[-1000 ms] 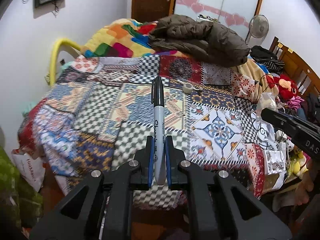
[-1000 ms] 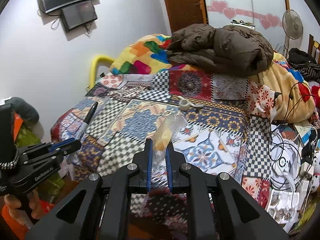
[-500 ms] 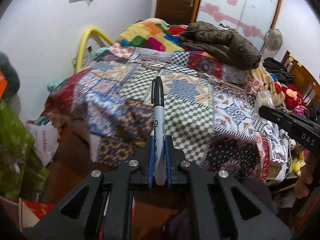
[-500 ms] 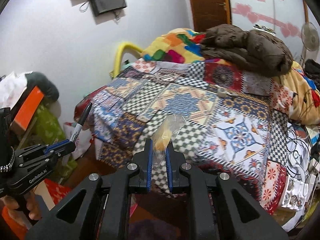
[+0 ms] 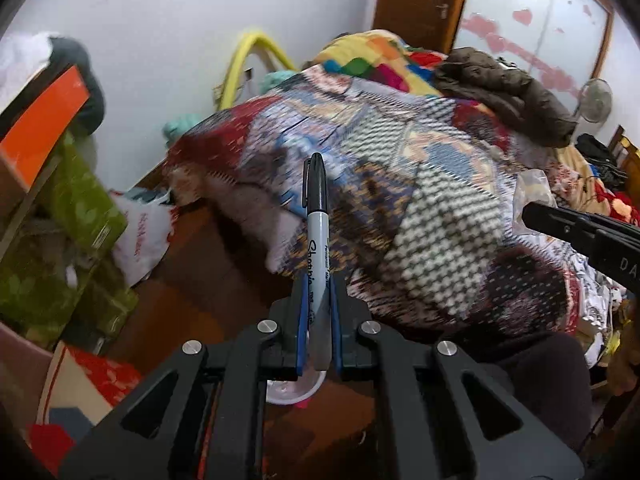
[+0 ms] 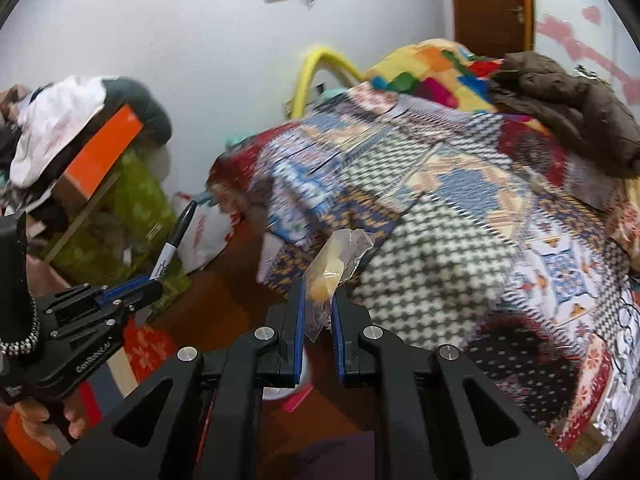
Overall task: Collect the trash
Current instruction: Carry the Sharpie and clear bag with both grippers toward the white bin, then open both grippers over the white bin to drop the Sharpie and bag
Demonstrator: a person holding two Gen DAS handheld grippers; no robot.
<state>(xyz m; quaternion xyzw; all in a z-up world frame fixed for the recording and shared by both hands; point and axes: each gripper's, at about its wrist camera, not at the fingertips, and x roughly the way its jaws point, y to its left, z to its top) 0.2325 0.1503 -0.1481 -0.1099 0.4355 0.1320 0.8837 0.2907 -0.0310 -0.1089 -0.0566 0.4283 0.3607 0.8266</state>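
Marker (image 5: 317, 248) btwn left fingers (image 5: 302, 320)

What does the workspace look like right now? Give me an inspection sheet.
Surface: bed under a patchwork blanket, blurred; brown wooden floor beside it.
Job's things: black marker and a clear plastic bag with something yellow inside, both held.
Clutter: brown jacket and bright quilt on the bed; green boxes, white shopping bag and a white cup on the floor.
Grippers: left gripper shut on the marker; right gripper shut on the plastic bag.
Cables: dark wires at the bed's far right side.
Surroundings: white wall, wooden door, standing fan.
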